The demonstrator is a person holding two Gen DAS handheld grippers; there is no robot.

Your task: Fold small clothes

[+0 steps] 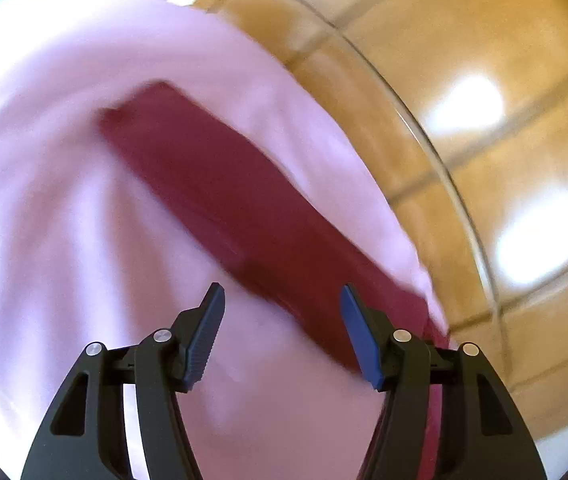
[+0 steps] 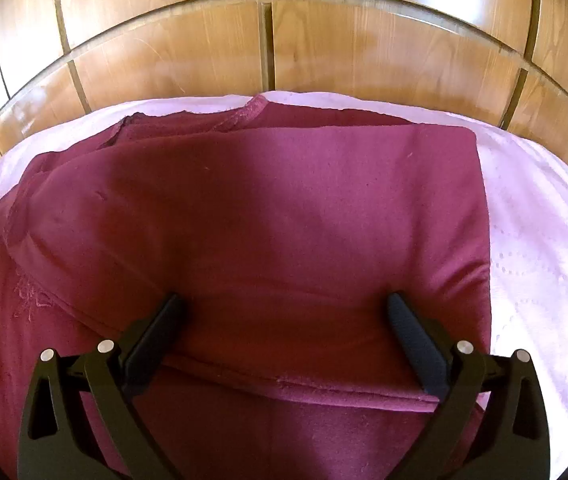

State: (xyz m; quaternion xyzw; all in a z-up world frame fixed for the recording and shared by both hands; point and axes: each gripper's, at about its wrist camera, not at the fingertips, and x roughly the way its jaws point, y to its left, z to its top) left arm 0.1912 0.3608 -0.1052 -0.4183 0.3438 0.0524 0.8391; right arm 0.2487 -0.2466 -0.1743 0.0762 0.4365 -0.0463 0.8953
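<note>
1. Dark red cloth [image 2: 268,216] lying on a pale pink sheet [image 2: 539,248], with a wooden panelled wall [image 2: 268,52] right behind (most likely a bed, but hard to be sure).
2. Already folded over at least 1 time: a top flap lying flat on a lower layer, with its near edge running across the bottom of the right wrist view.
3. Right gripper [image 2: 284,320] spread very wide, low over the top flap, close to that near edge. Nothing pinched. Touching the cloth or just above it? Cannot tell.
4. Left gripper [image 1: 282,316] spread about half way and empty, off to the side over the sheet. Very blurry picture, with the same red cloth [image 1: 220,184] showing as a long red strip.
5. Step in hand, as a guess: just after 1 fold, getting ready for the next.
6. Next move, as a guess: bring the left gripper back to the cloth, pinch the near edge or a corner with both layers together, then lift and lay it over neatly.
7. Worth watching: grabbing only the top layer and pulling the fold open.
</note>
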